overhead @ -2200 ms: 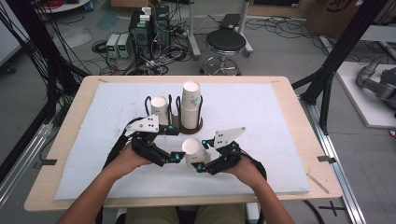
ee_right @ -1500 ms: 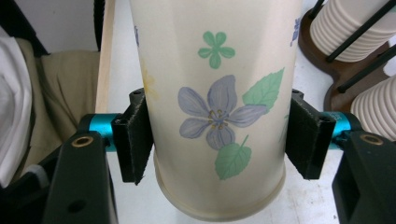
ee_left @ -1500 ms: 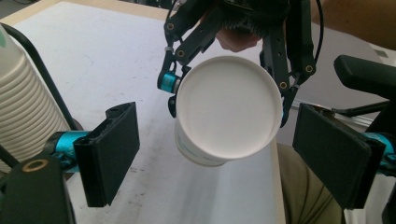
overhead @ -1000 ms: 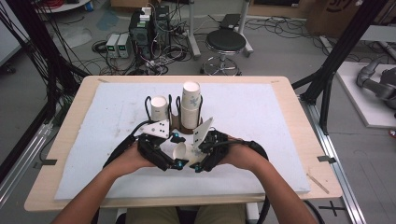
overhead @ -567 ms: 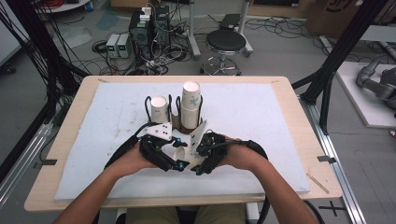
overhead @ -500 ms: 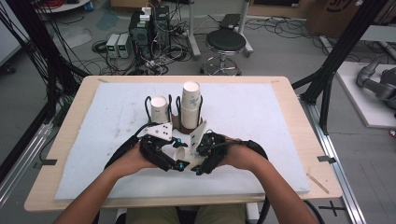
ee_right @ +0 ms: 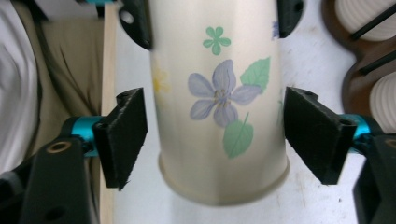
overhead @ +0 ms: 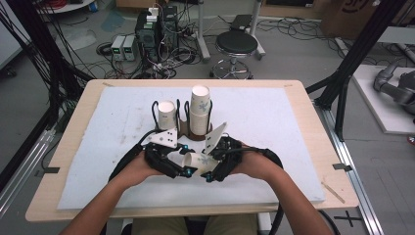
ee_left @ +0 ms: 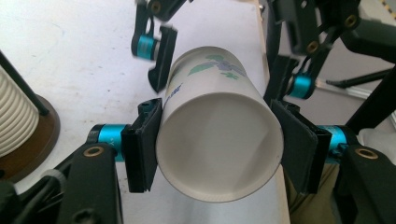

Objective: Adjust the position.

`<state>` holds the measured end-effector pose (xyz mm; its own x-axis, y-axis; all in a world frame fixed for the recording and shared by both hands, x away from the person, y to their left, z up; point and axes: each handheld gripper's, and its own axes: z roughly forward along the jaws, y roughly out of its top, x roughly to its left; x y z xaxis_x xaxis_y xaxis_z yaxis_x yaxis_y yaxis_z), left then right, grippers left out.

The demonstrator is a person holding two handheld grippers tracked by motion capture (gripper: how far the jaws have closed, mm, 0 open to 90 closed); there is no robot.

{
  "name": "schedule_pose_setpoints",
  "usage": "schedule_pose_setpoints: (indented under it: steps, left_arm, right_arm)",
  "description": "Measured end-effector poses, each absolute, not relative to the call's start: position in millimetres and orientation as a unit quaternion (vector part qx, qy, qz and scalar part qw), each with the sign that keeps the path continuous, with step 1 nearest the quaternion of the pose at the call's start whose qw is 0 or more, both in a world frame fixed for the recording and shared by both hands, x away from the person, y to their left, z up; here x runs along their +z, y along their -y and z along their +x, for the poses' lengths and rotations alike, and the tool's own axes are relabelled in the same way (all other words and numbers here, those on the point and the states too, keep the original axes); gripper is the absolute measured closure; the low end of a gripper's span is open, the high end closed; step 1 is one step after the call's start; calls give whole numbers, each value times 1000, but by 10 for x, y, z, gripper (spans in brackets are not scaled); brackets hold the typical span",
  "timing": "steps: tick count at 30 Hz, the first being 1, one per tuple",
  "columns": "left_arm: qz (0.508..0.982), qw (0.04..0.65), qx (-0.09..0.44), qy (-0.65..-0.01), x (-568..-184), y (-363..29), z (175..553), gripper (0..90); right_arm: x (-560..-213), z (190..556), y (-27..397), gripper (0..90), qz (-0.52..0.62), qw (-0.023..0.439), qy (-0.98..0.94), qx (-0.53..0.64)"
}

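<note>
Matt paper cup (ee_left: 219, 144) with printed flowers; rough white foam mat (overhead: 274, 112).

Overhead forward; gripper views close, share cup (overhead: 195, 160).

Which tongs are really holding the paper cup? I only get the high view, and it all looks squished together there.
Observer: The left tongs hold it. They have just closed, and both pads press the paper cup near its open rim.
Operator: And the other ones?
Observer: The right tongs have just been opening. There is a gap between each pad and the cup's side.
Operator: Is anything inside it?
Observer: No. The left gripper view looks straight into its mouth, and it is empty.
</note>
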<state>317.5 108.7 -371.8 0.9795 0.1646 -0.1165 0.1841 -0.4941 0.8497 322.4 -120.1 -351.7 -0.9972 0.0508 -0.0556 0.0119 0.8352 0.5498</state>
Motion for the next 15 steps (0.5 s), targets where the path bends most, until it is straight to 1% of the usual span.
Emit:
schedule_pose_setpoints:
  steps: [4, 7, 9, 15]
  left_arm:
    - [855, 508, -10, -109, -3739, -1142, 3191, 372]
    - [848, 518, -7, -116, -3762, -1178, 3188, 372]
    - [841, 527, -4, -122, -3789, -1213, 3183, 372]
    - [830, 543, 1, -131, -3844, -1290, 3169, 372]
  right_arm:
    - [-3469, 3220, 1324, 221, 38, 35, -940, 337]
    - [-3454, 3218, 1356, 221, 43, 38, -934, 353]
    - [-3440, 3209, 1420, 216, 59, 49, -921, 383]
    - [-3490, 3196, 1530, 210, 91, 59, -891, 442]
